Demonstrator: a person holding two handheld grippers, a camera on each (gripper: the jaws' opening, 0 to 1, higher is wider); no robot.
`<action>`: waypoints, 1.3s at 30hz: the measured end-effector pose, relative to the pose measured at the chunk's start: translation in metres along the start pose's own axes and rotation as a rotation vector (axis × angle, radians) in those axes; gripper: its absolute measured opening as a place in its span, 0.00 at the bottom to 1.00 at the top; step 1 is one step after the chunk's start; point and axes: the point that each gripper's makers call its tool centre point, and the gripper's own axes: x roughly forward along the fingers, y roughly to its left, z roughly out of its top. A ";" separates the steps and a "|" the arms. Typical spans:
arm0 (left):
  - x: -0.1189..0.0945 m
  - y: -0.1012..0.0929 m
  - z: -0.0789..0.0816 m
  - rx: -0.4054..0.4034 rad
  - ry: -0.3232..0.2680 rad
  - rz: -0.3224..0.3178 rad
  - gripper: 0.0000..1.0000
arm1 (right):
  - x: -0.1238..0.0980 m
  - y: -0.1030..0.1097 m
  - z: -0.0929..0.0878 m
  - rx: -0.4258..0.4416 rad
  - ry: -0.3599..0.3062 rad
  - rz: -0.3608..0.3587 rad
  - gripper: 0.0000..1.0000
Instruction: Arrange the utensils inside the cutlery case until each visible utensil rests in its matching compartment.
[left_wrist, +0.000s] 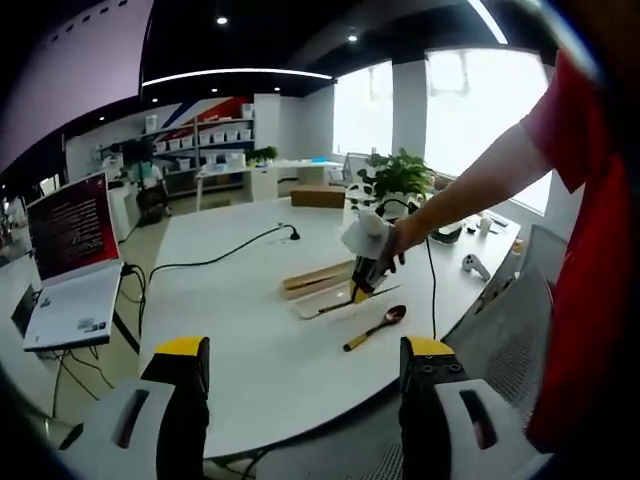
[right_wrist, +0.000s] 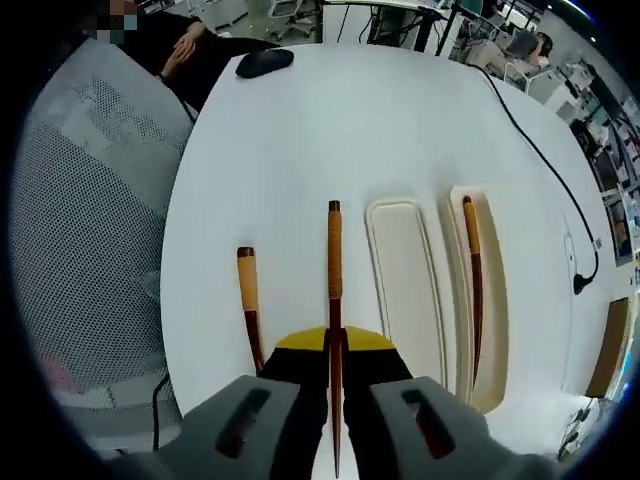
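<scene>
One utensil (right_wrist: 472, 285) already lies in the far slot of the cutlery case (right_wrist: 405, 290), and the right tool (right_wrist: 334, 350) has its jaws pressed together on a second wooden-handled utensil (right_wrist: 334, 300), held just above the white counter (right_wrist: 330, 130) beside the empty middle compartment. Over in the left gripper view the left tool (left_wrist: 300, 365) hangs well back from the case with jaws spread wide, gripping nothing. By my read we're about a third done: the pinched piece needs seating, and the spoon (left_wrist: 375, 327) on the counter beside the case hasn't been picked up yet.
</scene>
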 end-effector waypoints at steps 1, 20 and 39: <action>0.000 -0.001 0.000 0.000 -0.001 -0.002 0.80 | -0.003 -0.002 0.000 0.007 -0.001 0.001 0.00; 0.006 -0.004 0.011 0.007 -0.016 -0.038 0.82 | -0.023 -0.018 0.002 -0.007 0.001 -0.010 0.00; 0.006 -0.004 0.020 -0.075 -0.072 -0.056 0.96 | -0.045 -0.071 0.022 -0.034 -0.003 -0.035 0.00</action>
